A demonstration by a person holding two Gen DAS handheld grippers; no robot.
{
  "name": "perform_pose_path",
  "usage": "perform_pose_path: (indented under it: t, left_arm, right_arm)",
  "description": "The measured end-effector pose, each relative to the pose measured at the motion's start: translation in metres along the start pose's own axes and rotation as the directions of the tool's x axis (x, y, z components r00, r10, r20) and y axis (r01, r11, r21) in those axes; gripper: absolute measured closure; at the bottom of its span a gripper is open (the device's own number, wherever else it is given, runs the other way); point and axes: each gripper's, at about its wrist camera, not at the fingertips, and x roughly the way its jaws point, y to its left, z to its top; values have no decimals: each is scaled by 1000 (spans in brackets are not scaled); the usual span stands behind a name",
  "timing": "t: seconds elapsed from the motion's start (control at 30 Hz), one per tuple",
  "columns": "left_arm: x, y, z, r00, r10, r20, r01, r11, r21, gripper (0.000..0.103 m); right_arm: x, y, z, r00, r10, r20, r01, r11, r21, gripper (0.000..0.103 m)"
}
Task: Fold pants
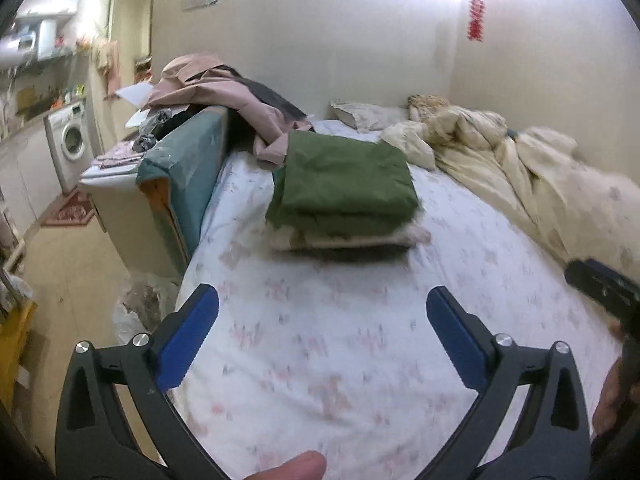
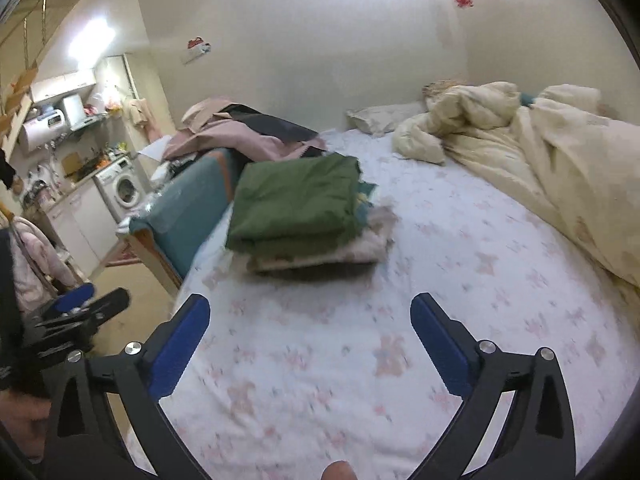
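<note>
Both my grippers hover empty over the bed, each with its jaws spread wide and nothing between them. The green pants lie already folded on top of a small stack of folded clothes, straight ahead of my left gripper and ahead and slightly left of my right gripper, well apart from both. The folded bundle's longer side seems to run away from me toward the headboard wall. My left gripper looks a little nearer the stack. I judge the fold done. Beyond the stack, a pile of pink clothes drapes over the teal sofa arm, perhaps the next garment. No containers hold anything here.
</note>
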Motion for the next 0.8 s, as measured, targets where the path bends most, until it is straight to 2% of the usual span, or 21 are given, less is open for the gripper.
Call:
perform_pose_path:
  t: [0.07, 0.17, 0.27, 0.53, 0.63, 0.8]
  left_arm:
    - [-21, -6, -27, 1000, 15, 17, -15, 999, 36, 0]
    - [-32, -6, -44, 1000, 20, 9, -20, 1000, 13, 0]
    - [-45, -6, -55, 996, 44, 72, -45, 999, 5, 0]
    - [-48, -16, -65, 996, 33, 88, -38, 998, 48, 0]
    - [-47, -16, -66, 996, 31, 84, -35, 998, 45, 0]
    - [-45, -17, -66, 997, 21, 68, -24, 999, 32, 0]
  right_arm:
    - [-16, 2, -21, 999, -19, 32, 19, 1000, 5, 0]
    - [-28, 12, -44, 998, -43, 37, 45, 998, -38, 0]
    - [-35, 19, -58, 998, -53, 41, 56, 997, -60, 0]
    - [-35, 26, -76, 995, -90, 39, 92, 993, -69, 0]
    - [-36, 25, -77, 994, -97, 51, 100, 994, -46, 0]
    - [-37, 29, -77, 990, -119, 70, 124, 990, -72, 0]
